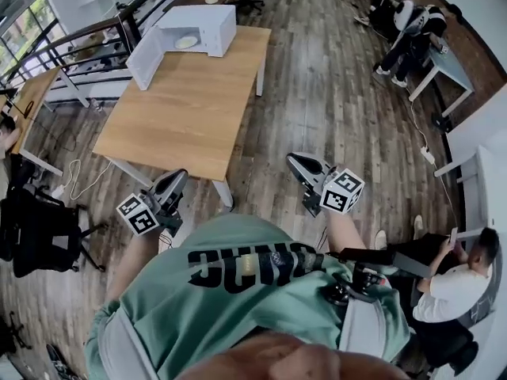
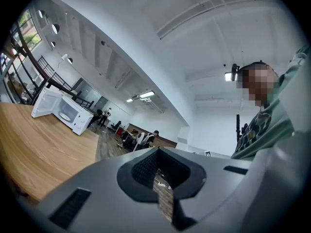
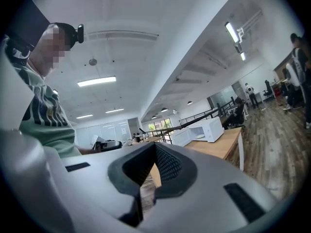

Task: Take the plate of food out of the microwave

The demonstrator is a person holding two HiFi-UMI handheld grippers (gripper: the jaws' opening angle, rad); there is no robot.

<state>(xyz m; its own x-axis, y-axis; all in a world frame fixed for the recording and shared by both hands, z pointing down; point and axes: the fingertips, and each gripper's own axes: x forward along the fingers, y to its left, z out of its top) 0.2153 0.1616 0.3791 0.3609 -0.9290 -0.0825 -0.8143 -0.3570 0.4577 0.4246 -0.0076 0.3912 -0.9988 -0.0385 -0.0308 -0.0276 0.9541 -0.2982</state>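
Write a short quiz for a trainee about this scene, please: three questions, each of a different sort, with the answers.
1. True or false: the microwave on the table has its door shut.
2. Where is the plate? A) on the table top; B) inside the microwave; C) on the floor.
3. Fill in: the fingers of the left gripper and of the right gripper are both ____, with nothing between them.
Key: 1 false, the door stands open; 2 B; 3 shut.

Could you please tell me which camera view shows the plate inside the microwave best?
The head view: it looks down into the open microwave, showing the plate inside. The left gripper view shows it smaller, at a low angle; the right gripper view, tiny and distant.
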